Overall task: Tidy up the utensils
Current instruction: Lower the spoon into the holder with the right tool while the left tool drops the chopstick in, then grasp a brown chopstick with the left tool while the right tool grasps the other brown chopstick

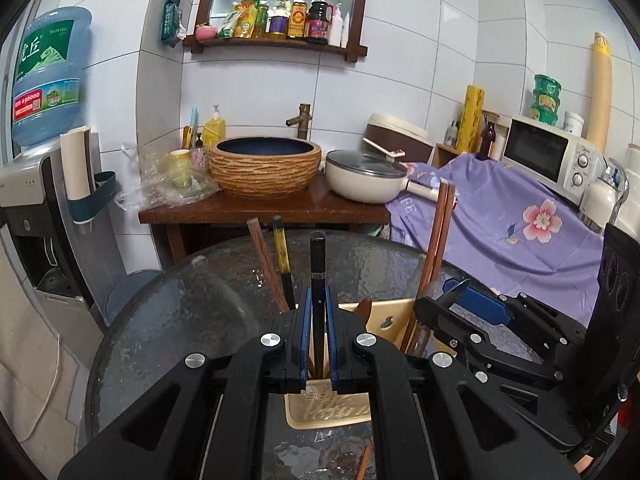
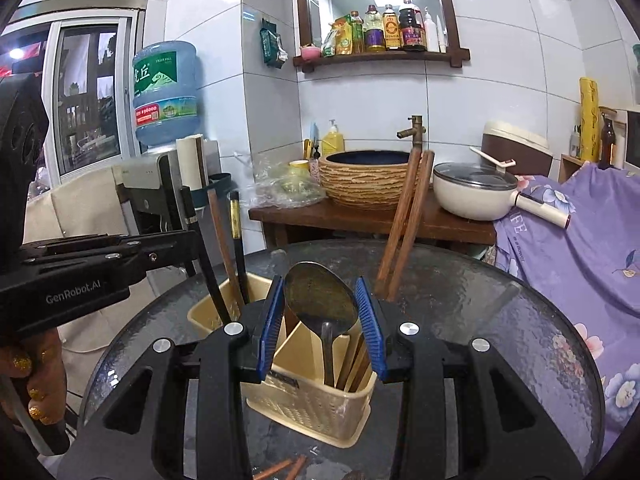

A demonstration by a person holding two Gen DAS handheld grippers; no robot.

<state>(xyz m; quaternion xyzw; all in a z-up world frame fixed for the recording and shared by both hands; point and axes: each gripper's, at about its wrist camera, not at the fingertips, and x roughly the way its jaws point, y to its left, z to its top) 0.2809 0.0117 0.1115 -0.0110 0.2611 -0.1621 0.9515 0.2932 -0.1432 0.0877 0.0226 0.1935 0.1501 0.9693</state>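
A beige plastic utensil holder point(image 2: 308, 408) stands on the round dark glass table point(image 2: 500, 340); it also shows in the left wrist view point(image 1: 328, 412). My left gripper point(image 1: 319, 320) is shut on a black chopstick point(image 1: 317, 268), held upright over the holder. My right gripper point(image 2: 320, 312) is open, its blue pads either side of a metal spoon point(image 2: 320, 300) that stands in the holder. Brown chopsticks point(image 2: 404, 224) and a black-and-gold chopstick point(image 2: 236, 232) stand in the holder too. The left gripper point(image 2: 172, 244) shows at the left of the right wrist view.
Loose brown chopsticks point(image 2: 280, 468) lie on the table's near edge. Behind the table are a wooden stand with a basin point(image 1: 266, 168) and a lidded white pan point(image 1: 364, 176), a water dispenser point(image 1: 44, 80) at left, and a purple cloth point(image 1: 512, 216) with a microwave point(image 1: 548, 156) at right.
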